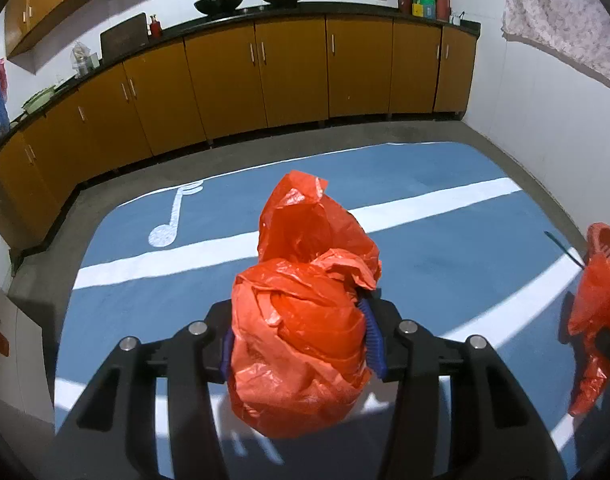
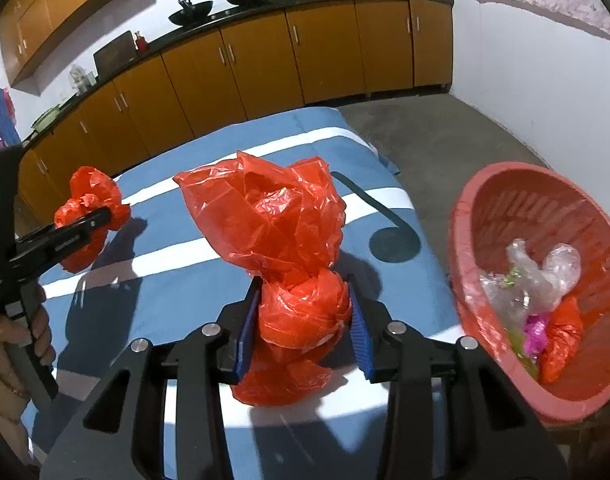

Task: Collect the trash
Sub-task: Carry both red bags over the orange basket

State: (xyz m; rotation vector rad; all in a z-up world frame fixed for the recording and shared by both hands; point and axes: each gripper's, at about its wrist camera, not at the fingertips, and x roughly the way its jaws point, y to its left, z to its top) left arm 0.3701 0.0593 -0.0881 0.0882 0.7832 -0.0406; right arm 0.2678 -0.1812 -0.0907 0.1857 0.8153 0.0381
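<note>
Two red bags are up off the blue mat (image 2: 193,240), so they can go to the red basket (image 2: 501,208) beside it, which already holds trash; the right hand-held gripper (image 2: 305,322) squeezes one crumpled red bag (image 2: 273,216); the left hand-held gripper (image 1: 301,340) pinches the other red bag (image 1: 305,280).

Crumpled orange-red plastic bags (image 2: 273,216); blue mat (image 1: 425,248) with white stripes, white music note (image 1: 173,220); red slatted plastic basket (image 2: 501,208); mustard-yellow cabinets (image 1: 289,72).
</note>
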